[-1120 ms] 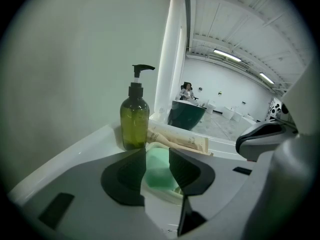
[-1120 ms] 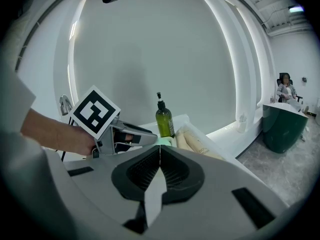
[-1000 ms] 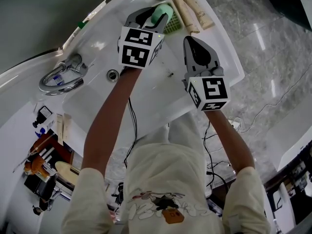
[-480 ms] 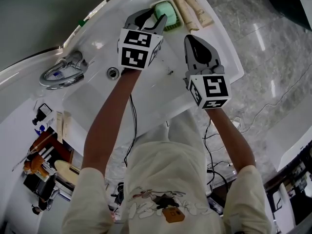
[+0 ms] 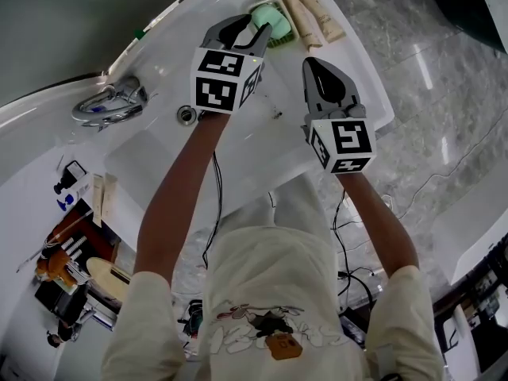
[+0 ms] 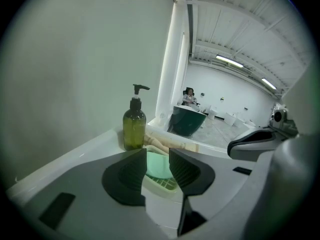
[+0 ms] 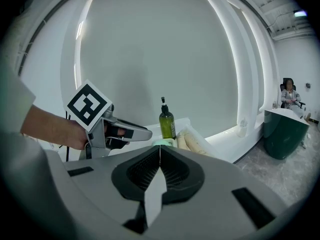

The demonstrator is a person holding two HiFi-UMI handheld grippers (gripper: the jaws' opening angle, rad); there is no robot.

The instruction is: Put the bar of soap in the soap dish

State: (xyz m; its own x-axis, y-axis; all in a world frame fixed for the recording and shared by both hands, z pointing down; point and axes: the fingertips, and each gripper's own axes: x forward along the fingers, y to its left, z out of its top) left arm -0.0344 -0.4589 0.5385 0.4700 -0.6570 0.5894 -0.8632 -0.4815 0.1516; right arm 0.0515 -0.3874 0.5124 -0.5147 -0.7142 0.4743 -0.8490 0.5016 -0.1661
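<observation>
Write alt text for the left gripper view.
The left gripper, jaws apart, frames a green bar of soap lying in a pale soap dish on a white sink ledge. An olive pump bottle and beige tubes sit behind.

No word, brand or number can be read anywhere. The cubes on the left gripper (image 5: 252,30) and the right gripper (image 5: 315,63) bear only black-and-white square marker patterns, not letters. The two cream tubes (image 5: 308,8) carry lines of small print, too fine to make out. The person's shirt (image 5: 262,292) bears a drawn design with script, too blurred to read.
</observation>
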